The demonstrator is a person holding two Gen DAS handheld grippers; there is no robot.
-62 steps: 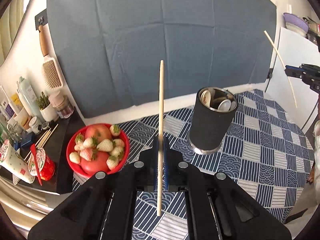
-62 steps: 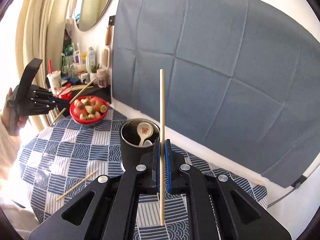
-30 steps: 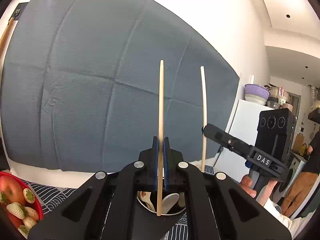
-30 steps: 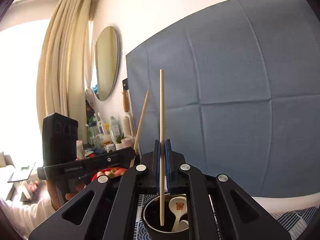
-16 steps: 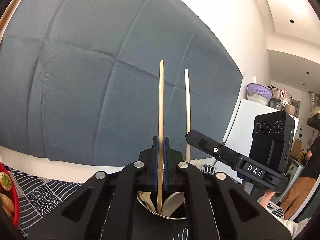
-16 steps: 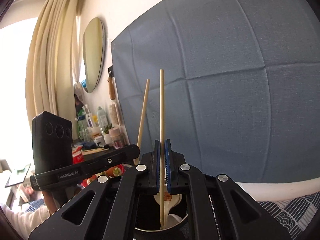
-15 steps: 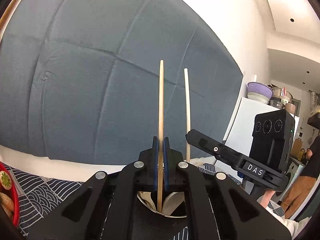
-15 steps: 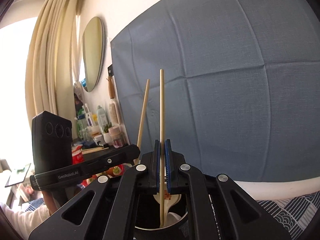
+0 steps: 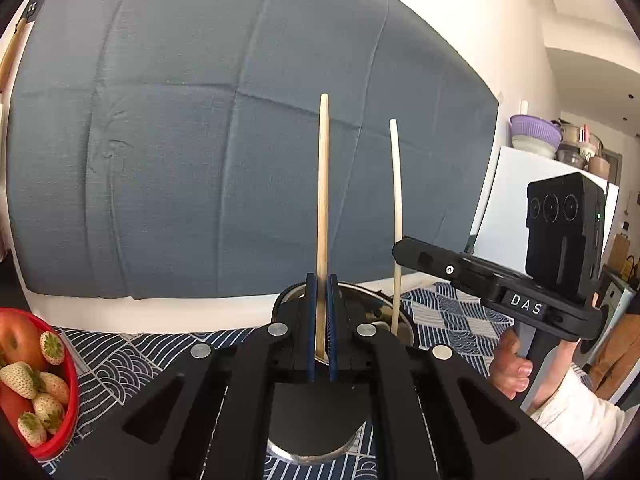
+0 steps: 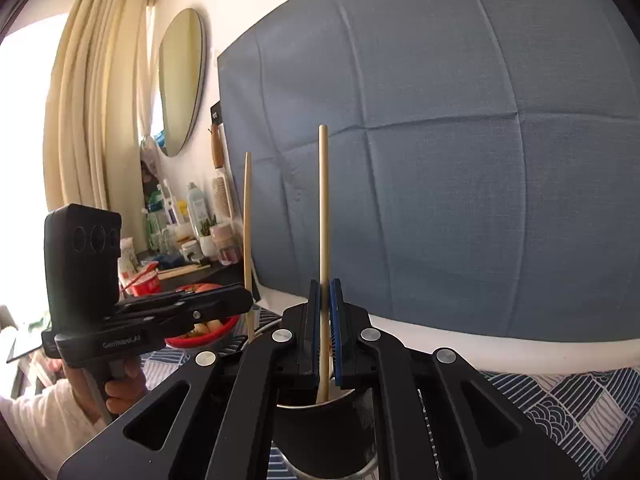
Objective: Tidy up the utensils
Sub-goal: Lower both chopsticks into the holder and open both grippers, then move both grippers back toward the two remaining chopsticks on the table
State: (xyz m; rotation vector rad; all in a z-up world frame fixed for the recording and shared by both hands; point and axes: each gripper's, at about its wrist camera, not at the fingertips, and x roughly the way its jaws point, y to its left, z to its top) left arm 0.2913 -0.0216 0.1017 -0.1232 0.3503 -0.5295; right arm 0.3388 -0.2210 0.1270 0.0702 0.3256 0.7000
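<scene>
Two tools (image 9: 322, 280) (image 10: 325, 284) each pinch one chopstick (image 9: 323, 200) (image 10: 323, 208), tips seemingly inside cup (image 10: 340, 420).

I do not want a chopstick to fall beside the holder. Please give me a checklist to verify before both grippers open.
1. Left gripper shut on left chopstick: ok.
2. Right gripper shut on right chopstick: ok.
3. Both chopsticks near upright: ok.
4. Lower tips inside the black utensil holder: ok; both shafts pass below its rim.
5. Tips resting on the holder's bottom: cannot tell.
6. Red fruit bowl apart from the holder: ok.
</scene>
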